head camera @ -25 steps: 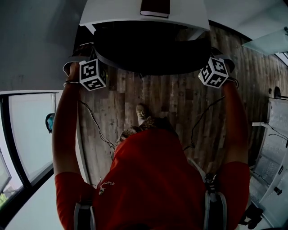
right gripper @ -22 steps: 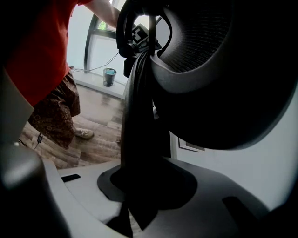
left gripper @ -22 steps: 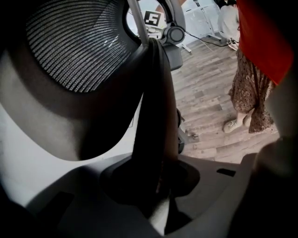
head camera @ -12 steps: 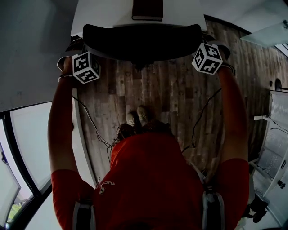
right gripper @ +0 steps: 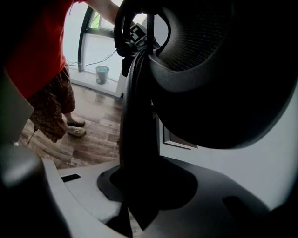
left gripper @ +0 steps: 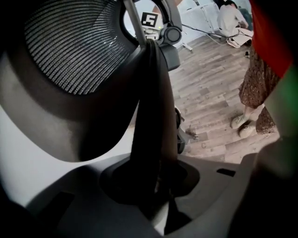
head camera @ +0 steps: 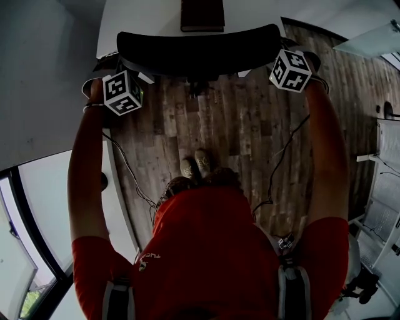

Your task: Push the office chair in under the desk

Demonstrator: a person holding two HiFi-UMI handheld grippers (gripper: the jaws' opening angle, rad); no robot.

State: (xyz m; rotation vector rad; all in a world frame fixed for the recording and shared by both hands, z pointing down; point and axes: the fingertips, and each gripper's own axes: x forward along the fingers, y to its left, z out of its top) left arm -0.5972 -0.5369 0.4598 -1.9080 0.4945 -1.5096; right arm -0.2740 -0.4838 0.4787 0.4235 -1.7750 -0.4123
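In the head view the black office chair [head camera: 199, 53] stands against the white desk [head camera: 125, 25]; only its curved backrest shows, the seat is hidden under the desktop. My left gripper [left gripper: 156, 186] is shut on the backrest's left edge [left gripper: 153, 116], its marker cube [head camera: 122, 92] showing below that end. At the other end my right gripper [right gripper: 139, 186] is shut on the backrest's right edge [right gripper: 137, 116], with its cube [head camera: 290, 70] beside it. The mesh back [left gripper: 79, 46] fills much of both gripper views.
A dark book [head camera: 202, 15] lies on the desk. Below is wooden floor [head camera: 237, 131] with cables [head camera: 131, 175] and the person's feet [head camera: 197, 165]. A glass wall [head camera: 37, 206] runs at the left, white furniture [head camera: 384, 181] at the right. A small bin [right gripper: 102, 74] stands by the window.
The chair has rolled toward the desk, its seat now hidden beneath the desktop. Both grippers moved with it, still on the backrest. The person's feet stepped forward.
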